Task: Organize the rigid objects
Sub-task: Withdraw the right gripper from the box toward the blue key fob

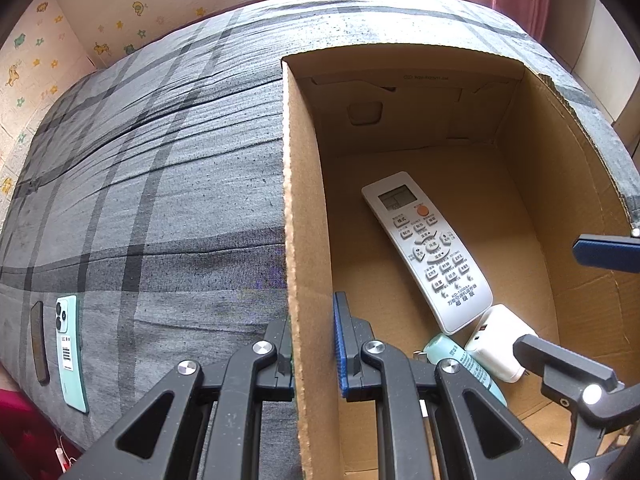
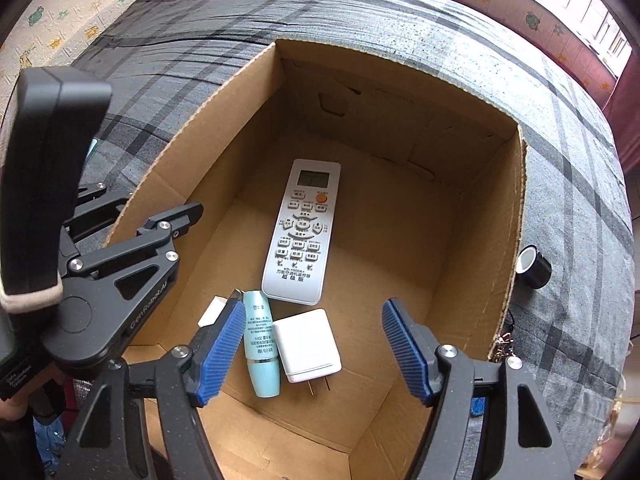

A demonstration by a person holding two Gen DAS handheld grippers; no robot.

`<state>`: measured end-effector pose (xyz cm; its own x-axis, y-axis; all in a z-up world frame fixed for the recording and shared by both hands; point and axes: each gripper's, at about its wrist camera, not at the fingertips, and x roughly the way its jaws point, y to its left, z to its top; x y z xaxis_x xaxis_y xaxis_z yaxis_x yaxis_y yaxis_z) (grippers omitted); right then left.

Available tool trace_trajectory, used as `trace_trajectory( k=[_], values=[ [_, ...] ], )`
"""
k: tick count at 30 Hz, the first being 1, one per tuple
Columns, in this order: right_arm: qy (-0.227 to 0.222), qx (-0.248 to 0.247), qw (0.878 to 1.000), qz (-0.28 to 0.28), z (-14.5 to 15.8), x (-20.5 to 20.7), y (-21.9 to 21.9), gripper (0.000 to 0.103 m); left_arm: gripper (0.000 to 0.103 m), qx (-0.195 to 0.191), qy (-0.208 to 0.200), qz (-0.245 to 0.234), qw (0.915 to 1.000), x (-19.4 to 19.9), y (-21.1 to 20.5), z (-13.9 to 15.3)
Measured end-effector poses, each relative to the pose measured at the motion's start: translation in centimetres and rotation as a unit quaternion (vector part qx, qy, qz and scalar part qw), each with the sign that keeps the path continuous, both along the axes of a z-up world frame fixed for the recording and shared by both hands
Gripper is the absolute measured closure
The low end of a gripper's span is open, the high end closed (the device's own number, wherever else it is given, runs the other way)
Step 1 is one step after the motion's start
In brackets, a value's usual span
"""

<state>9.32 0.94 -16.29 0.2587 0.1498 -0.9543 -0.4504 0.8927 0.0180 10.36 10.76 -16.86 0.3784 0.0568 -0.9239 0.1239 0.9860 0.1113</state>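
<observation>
Over the box (image 2: 400,128), right gripper (image 2: 314,350) hangs wide and empty above the charger (image 2: 306,344) while left gripper (image 1: 312,354) pinches the wall, likely steadying it.

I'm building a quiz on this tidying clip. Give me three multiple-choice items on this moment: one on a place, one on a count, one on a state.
1. Where does the remote control lie?
A. On the floor of the cardboard box
B. On the plaid bedcover
C. Between the right gripper's pads

2. How many things lie in the box?
A. One
B. Three
C. Five

3. How does the left gripper stand?
A. Wide open above the bedcover
B. Shut on the box's left wall
C. Holding the phone

Answers:
1 A: the remote lies face up inside the box.
2 B: remote, pale green tube and white charger.
3 B: in the left wrist view its pads pinch the cardboard wall from both sides, while the right gripper hangs open and empty.
</observation>
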Motion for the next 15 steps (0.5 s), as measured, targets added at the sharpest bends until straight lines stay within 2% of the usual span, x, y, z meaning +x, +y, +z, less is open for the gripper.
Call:
trace_trajectory(
  k=[5, 15],
  values=[
    [-0.015, -0.001, 1.0, -0.005, 1.7, 0.0, -0.7, 0.022, 0.088, -0.001, 0.001, 0.001, 1.0, 0.1, 0.0, 0.0],
    [-0.038, 0.021, 0.999, -0.023, 4.2, 0.1, -2.9, 0.002, 0.088, 0.0, 0.001, 0.0, 1.0, 0.0, 0.0, 0.0]
  ],
)
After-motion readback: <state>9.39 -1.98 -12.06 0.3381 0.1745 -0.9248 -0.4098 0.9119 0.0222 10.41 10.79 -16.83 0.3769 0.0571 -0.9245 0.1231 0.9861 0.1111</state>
